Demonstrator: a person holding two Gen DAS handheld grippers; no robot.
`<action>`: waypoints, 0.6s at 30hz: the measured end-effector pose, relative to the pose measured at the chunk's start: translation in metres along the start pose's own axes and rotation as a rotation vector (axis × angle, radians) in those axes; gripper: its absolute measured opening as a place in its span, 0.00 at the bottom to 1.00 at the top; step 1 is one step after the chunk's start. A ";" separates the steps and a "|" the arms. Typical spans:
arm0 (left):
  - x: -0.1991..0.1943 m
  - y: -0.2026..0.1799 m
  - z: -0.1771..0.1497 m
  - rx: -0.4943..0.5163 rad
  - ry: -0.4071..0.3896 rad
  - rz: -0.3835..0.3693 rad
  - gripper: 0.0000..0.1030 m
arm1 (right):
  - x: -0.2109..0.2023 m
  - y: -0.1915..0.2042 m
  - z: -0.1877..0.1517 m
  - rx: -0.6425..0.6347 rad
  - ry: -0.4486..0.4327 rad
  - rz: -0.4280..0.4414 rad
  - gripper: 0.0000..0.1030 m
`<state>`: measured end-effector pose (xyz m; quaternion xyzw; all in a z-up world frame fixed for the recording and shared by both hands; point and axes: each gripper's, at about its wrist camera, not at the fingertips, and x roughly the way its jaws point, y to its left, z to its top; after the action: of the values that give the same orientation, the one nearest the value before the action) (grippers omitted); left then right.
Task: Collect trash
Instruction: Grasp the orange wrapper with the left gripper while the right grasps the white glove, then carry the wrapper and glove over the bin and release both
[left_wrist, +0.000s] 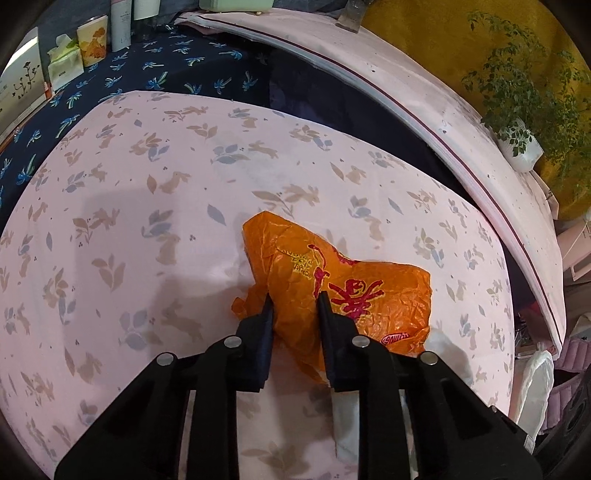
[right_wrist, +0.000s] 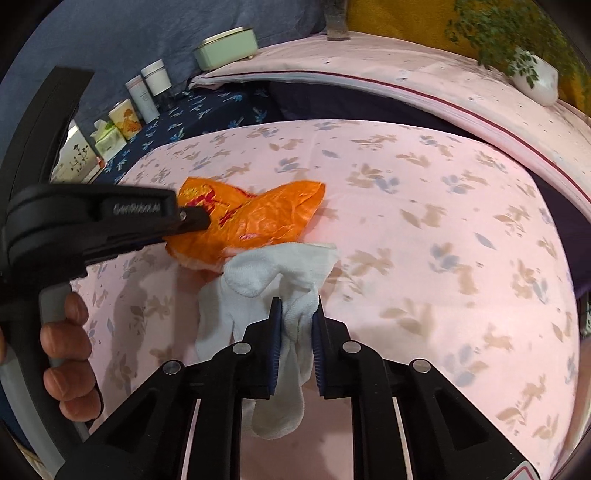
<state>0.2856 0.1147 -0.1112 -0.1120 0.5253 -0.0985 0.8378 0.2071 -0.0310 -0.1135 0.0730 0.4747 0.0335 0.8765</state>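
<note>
A crumpled orange plastic bag (left_wrist: 388, 291) with red print lies on the pink rabbit-print bed cover (left_wrist: 147, 221). My left gripper (left_wrist: 295, 295) is shut on the bag's near edge, with film bunched between its fingers. In the right wrist view the same bag (right_wrist: 266, 214) sits left of centre, and the left gripper (right_wrist: 201, 218) reaches onto it from the left, held by a hand (right_wrist: 66, 332). A white sock (right_wrist: 258, 273) lies just in front of the bag, touching it. My right gripper (right_wrist: 297, 301) is shut on a fold of the sock, which hangs down between its pads.
A pink padded edge (left_wrist: 443, 122) curves round the far side, with a dark gap before it. A potted plant (right_wrist: 535, 74) stands on it. Boxes, a tissue pack (right_wrist: 107, 136) and bottles line the navy cloth at far left, beside a mint-green box (right_wrist: 227, 48).
</note>
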 end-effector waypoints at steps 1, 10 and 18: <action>-0.001 -0.004 -0.005 0.002 0.005 -0.005 0.21 | -0.005 -0.004 -0.001 0.005 -0.006 -0.009 0.13; -0.025 -0.037 -0.037 0.020 0.013 -0.034 0.19 | -0.053 -0.046 -0.015 0.058 -0.070 -0.058 0.13; -0.052 -0.077 -0.059 0.078 -0.013 -0.049 0.18 | -0.100 -0.082 -0.025 0.106 -0.137 -0.087 0.13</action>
<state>0.2066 0.0512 -0.0688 -0.0929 0.5126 -0.1387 0.8422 0.1306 -0.1225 -0.0576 0.1006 0.4175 -0.0349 0.9024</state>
